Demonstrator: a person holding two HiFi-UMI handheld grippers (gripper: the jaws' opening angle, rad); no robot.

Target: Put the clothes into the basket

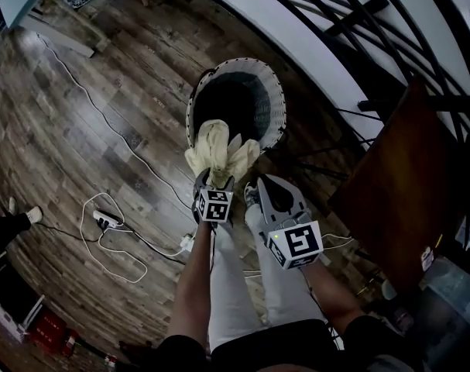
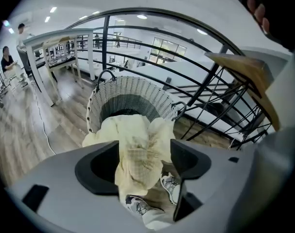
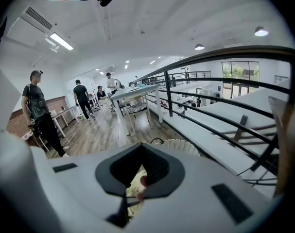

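A pale yellow garment (image 1: 219, 149) hangs bunched over the near rim of the white wicker basket (image 1: 273, 91), which stands upright on the wooden floor. My left gripper (image 1: 214, 178) is just behind the garment, pointing down at it. In the left gripper view the garment (image 2: 137, 149) drapes down between the jaws of my left gripper (image 2: 145, 161), which stand wide apart and open, with the basket (image 2: 132, 84) beyond. My right gripper (image 1: 254, 186) hovers beside the left one, to its right. In its own view my right gripper (image 3: 132, 198) has its jaws together, and the basket (image 3: 179, 147) peeks over them.
A black railing (image 1: 351, 22) runs right behind the basket. A brown wooden board (image 1: 397, 184) stands at the right. A white cable and power strip (image 1: 104, 220) lie on the floor at the left. My legs in pale trousers (image 1: 235, 285) are below the grippers. People (image 3: 38, 110) stand far off.
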